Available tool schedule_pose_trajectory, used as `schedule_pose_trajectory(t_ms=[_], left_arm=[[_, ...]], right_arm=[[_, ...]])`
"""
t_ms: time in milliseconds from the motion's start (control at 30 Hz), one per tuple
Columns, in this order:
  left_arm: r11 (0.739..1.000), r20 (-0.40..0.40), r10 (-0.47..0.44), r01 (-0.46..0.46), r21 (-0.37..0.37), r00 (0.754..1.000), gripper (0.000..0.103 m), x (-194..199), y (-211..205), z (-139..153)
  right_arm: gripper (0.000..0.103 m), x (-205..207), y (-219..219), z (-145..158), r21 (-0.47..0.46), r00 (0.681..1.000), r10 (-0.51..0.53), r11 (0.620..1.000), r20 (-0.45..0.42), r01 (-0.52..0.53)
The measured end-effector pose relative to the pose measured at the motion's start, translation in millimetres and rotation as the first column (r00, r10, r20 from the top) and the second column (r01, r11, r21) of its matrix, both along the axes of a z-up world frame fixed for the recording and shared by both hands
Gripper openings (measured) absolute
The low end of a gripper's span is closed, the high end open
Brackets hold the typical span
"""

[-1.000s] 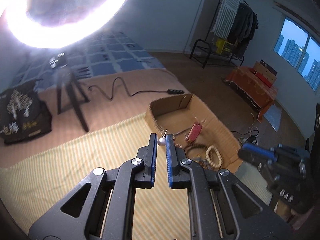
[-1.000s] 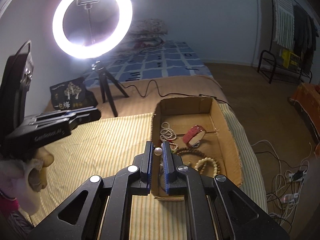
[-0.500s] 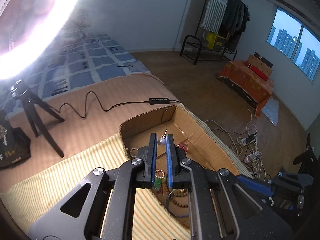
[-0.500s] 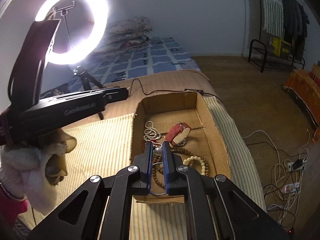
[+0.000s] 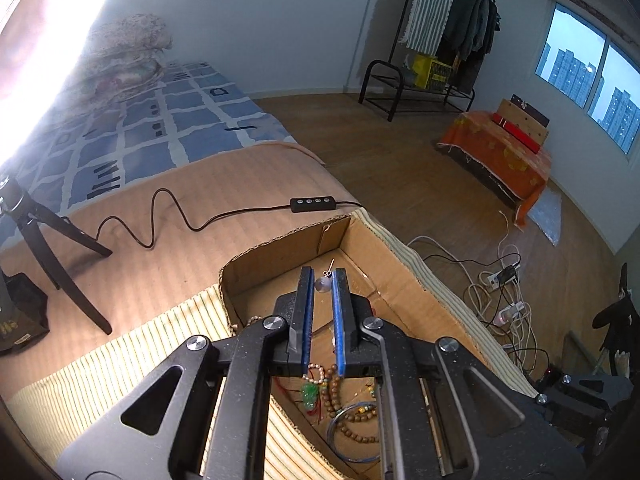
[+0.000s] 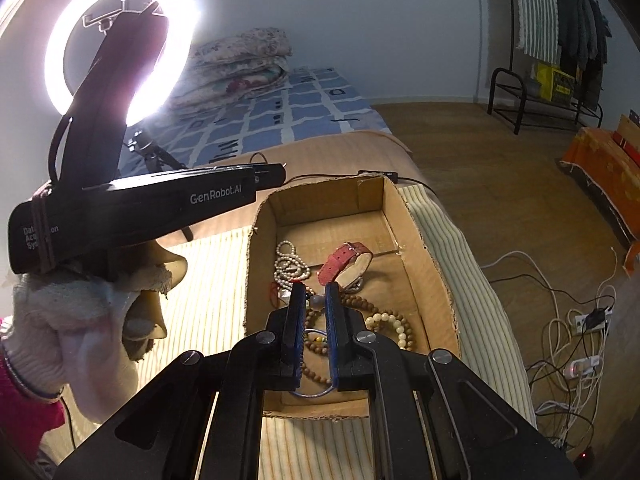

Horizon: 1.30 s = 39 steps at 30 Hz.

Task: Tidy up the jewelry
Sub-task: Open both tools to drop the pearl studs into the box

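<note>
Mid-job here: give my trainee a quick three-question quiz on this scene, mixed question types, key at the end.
1. True or false: the left gripper is empty.
2. The red-strapped watch lies: A) on the striped mat B) in the cardboard box C) on the floor.
3. Fill in: the right gripper pinches a pearl ____.

Key: 1 false, it pinches a pearl earring; 2 B; 3 earring.
</note>
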<state>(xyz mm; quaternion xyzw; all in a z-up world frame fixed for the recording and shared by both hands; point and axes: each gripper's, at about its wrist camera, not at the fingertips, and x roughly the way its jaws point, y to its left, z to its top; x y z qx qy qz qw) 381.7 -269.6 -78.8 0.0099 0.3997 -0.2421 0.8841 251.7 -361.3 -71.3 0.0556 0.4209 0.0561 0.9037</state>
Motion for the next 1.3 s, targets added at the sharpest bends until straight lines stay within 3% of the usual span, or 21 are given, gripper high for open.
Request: schedule_pose_trajectory(t_ms=[400,433,467,500,533,600,733,800,1300], left_arm=[[1.000,0.012,0.009,-0.009,0.009,1.000,0.007,-1.7,-5.8,5.0],[1.000,0.013,0.010,-0.010,0.009,1.000,0.008,-1.7,-6.3,5.6],[1.000,0.012,0.010,-0.010,0.009,1.000,0.020,-1.8,-6.7,6.2],[1.000,0.015,0.010,-0.010,0.005,1.000,0.037,-2.5,-6.5,7.0],[1.000,0.019,0.011,-0.011,0.000,1.000,0.041,-3.2,-6.1,8.0],[1.000,0.027,0.014,-0.014,-0.001,1.000,0.042,-4.2,-5.5,10.0],[1.000,0.036,0.015,-0.015,0.005,0.999,0.042,-4.4,-5.4,12.6],[1.000,0.040,0.017,-0.017,0.005,0.999,0.046,-5.0,-5.1,13.6],[1.000,0.056,0.018,-0.019,0.008,0.998,0.049,-10.7,-4.1,19.0]], right_arm=[[0.008,0.7,1.6,0.2,-0.031,1.000,-0.008,0.999,0.000,0.008],[0.008,0.7,1.8,0.0,-0.036,1.000,-0.009,0.999,-0.001,0.009],[0.008,0.7,2.3,0.0,-0.042,1.000,-0.010,0.999,-0.003,0.010],[0.011,0.7,2.6,0.0,-0.047,1.000,-0.011,0.999,-0.002,0.011],[0.016,1.0,2.8,0.0,-0.051,1.000,-0.011,0.999,-0.003,0.011],[0.042,0.9,3.6,0.6,-0.056,1.000,-0.010,0.998,-0.002,0.010],[0.051,0.4,5.4,2.9,-0.068,1.000,-0.013,0.998,0.012,0.014],[0.063,0.9,6.5,3.4,-0.082,1.000,-0.023,0.996,0.014,0.024],[0.065,-4.0,6.0,9.7,-0.097,0.999,-0.036,0.994,0.034,0.039]])
